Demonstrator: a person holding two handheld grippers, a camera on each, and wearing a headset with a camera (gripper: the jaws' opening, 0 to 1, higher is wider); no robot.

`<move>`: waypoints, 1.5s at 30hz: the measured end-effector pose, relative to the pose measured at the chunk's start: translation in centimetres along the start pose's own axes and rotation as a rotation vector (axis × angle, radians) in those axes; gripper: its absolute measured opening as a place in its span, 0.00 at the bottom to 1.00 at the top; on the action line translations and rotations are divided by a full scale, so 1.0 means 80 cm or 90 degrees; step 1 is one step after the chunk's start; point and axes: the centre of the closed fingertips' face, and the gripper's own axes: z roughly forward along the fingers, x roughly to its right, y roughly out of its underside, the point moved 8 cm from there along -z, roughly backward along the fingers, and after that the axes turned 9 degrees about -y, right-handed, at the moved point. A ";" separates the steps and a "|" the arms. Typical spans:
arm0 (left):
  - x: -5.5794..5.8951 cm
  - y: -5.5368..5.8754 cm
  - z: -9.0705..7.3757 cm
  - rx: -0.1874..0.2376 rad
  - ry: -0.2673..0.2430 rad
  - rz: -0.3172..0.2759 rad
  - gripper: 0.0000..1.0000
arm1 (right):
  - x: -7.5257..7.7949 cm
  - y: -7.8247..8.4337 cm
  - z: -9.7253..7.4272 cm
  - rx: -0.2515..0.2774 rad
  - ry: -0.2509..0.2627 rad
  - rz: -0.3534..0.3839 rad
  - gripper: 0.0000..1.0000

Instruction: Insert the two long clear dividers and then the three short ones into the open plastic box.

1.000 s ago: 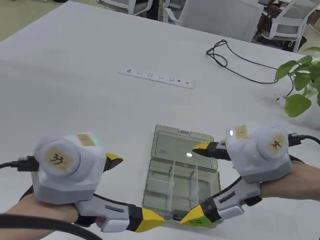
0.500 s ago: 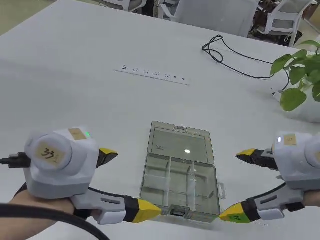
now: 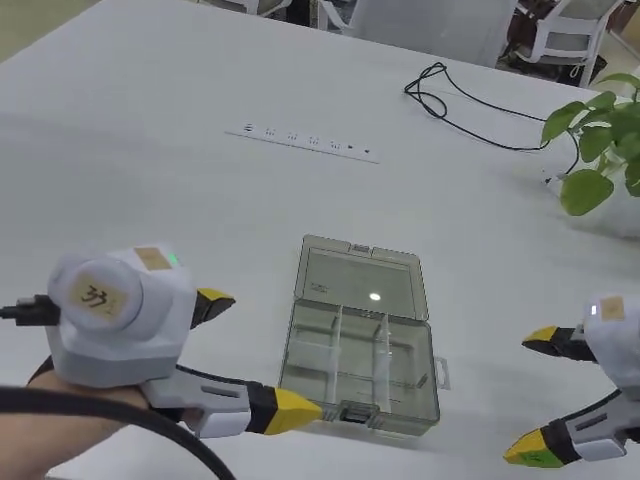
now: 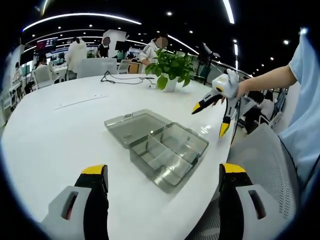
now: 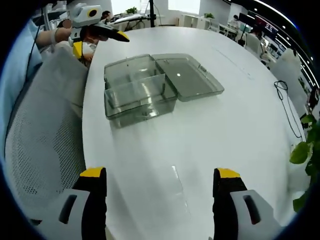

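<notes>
The head view looks down from above the near edge of the table (image 3: 150,120), close over the open plastic box (image 3: 360,350); the two gripper views sit low (barely above its surface), facing inward from opposite sides, all three sharing that box

Box (image 3: 360,352) on table (image 3: 140,120) between left gripper (image 3: 267,352) and right gripper (image 3: 525,398), power strip (image 3: 300,142) behind, plant (image 3: 598,140) far right

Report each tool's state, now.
Left tool: open, holding nothing.
Right tool: open, holding nothing.
</notes>
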 end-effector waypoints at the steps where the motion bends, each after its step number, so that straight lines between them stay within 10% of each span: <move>1: 0.000 0.000 0.000 0.000 0.000 0.001 0.94 | 0.001 0.001 0.000 -0.005 -0.001 0.000 0.87; 9: 0.000 -0.001 -0.003 0.000 -0.002 0.003 0.93 | 0.012 0.014 0.008 -0.107 -0.028 -0.065 0.70; 22: 0.000 -0.003 -0.006 -0.001 -0.009 0.002 0.93 | 0.011 0.010 0.022 -0.172 -0.054 -0.146 0.49; 45: 0.005 -0.001 -0.002 -0.004 0.001 0.004 0.92 | 0.013 0.011 0.028 -0.174 -0.072 -0.143 0.36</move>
